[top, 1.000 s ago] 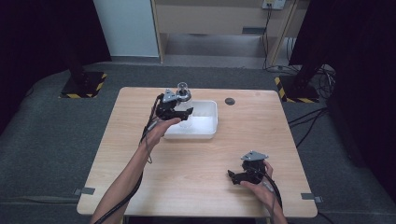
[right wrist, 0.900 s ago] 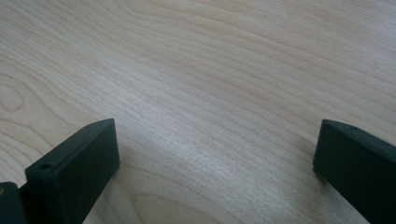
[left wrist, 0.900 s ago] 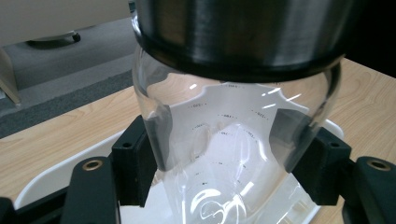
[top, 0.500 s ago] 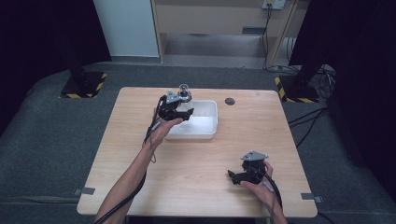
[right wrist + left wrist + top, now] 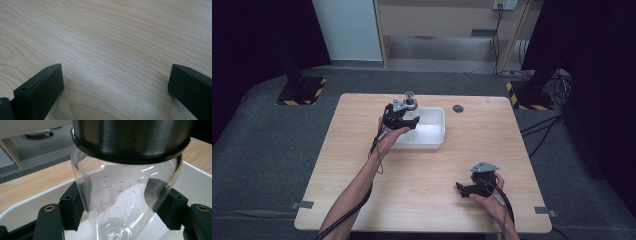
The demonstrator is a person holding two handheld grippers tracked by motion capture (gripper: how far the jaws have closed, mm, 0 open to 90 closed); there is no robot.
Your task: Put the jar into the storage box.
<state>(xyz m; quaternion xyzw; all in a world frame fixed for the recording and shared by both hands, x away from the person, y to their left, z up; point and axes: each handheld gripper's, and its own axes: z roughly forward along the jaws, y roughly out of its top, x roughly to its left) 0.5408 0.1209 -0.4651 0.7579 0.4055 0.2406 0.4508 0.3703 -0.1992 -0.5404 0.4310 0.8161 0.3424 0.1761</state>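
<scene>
A clear glass jar with a metal lid sits between the black jaws of my left gripper, which is shut on its body. The jar hangs tilted over the left end of a white tray at the table's far middle. The tray's white rim lies just below the jar in the left gripper view. My right gripper rests low near the table's front right, its jaws open over bare wood with nothing between them, as the right gripper view confirms.
A small dark round disc lies on the wooden table behind the tray's right end. Yellow-black striped stand bases sit on the grey floor beyond the table's far corners. Cables trail from both grippers toward the front edge.
My left gripper has sunk a little with the jar, bringing it lower over the tray's left end. The right gripper has stayed in place.
</scene>
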